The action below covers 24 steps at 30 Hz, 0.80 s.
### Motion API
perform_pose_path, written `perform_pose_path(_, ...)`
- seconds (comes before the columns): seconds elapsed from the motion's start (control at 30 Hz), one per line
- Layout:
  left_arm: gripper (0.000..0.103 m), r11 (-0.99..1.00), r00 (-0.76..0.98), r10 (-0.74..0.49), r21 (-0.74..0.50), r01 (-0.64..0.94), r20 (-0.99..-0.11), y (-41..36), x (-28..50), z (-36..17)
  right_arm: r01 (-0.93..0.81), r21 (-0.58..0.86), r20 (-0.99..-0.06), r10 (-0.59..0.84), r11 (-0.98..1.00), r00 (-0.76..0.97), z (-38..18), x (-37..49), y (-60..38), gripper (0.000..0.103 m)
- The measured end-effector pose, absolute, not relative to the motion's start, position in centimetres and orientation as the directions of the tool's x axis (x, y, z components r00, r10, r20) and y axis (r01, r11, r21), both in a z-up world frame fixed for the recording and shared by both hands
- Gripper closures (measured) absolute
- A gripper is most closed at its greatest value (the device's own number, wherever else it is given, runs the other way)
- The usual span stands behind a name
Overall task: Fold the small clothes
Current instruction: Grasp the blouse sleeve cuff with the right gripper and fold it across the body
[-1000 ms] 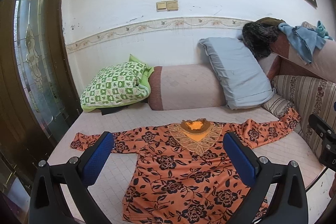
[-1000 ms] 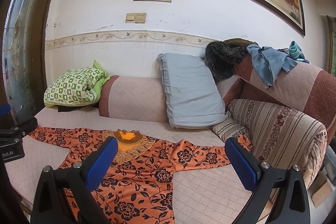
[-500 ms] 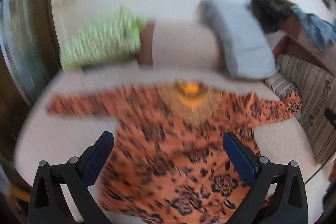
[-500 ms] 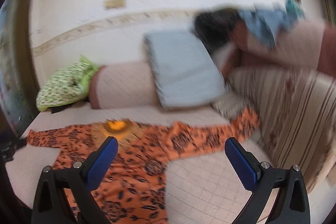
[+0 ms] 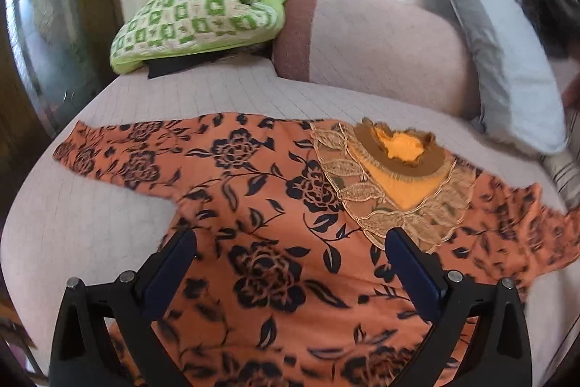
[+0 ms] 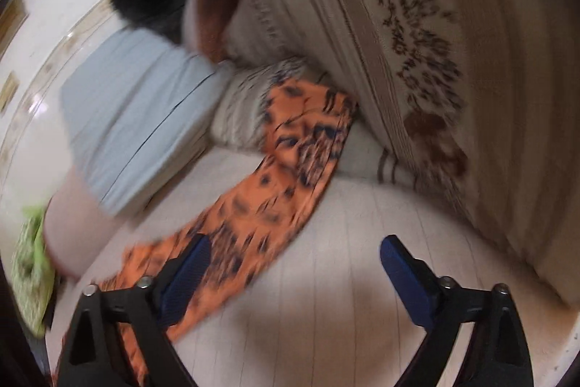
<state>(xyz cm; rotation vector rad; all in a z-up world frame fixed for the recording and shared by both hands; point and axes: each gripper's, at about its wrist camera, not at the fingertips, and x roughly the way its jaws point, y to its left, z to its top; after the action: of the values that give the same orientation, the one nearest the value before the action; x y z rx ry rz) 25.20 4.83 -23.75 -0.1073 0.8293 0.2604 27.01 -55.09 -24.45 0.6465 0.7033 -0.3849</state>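
Observation:
An orange blouse with black flowers (image 5: 268,205) lies flat, front up, on the pale quilted sofa seat (image 5: 90,227), both sleeves spread out. Its gold lace collar (image 5: 395,176) faces the backrest. My left gripper (image 5: 290,260) is open and empty, close above the blouse's chest. In the right wrist view the blouse's right sleeve (image 6: 275,184) runs diagonally, its cuff lying against a striped cushion (image 6: 243,104). My right gripper (image 6: 293,263) is open and empty, low over the seat beside the sleeve; its left finger overlaps the sleeve in the image.
A green checked pillow (image 5: 195,17) and a pink bolster (image 5: 380,46) lie along the back. A grey pillow (image 5: 507,68) leans at the right, also in the right wrist view (image 6: 134,111). A patterned sofa arm (image 6: 435,60) walls the right side.
Both grippers have dropped and moved in toward the sofa. The left now hovers over the blouse's chest; the right has swung right toward the sleeve. The blouse has not moved.

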Motion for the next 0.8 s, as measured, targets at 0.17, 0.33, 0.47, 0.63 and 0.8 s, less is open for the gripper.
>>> perform_pose_path(0.17,0.0,0.971,0.618,0.171,0.024,-0.239,-0.767,4.6,26.8,-26.6,0.603,0.368,-0.737,-0.174,0.707,0.653,-27.1,32.6,-58.6,0.033)
perform_pose_path(0.33,0.0,0.97,0.634,0.205,0.066,-0.236,-0.746,4.2,27.7,-27.0,0.645,0.407,-0.772,-0.134,0.647,0.621,-30.1,35.6,-60.8,0.045)
perform_pose_path(0.47,0.0,0.974,0.617,0.198,0.079,-0.214,-0.762,3.8,28.3,-28.0,0.644,0.467,-0.751,-0.113,0.605,0.651,-30.9,36.2,-61.6,0.05)
perform_pose_path(0.63,0.0,0.975,0.625,0.194,0.081,-0.206,-0.756,4.0,28.1,-27.9,0.623,0.545,-0.711,-0.083,0.561,0.698,-31.5,36.5,-62.4,0.088)
perform_pose_path(0.8,0.0,0.968,0.654,0.218,0.073,-0.242,-0.724,5.6,27.6,-26.9,0.447,0.723,-0.547,0.042,0.526,0.836,-28.8,35.7,-61.3,0.099)
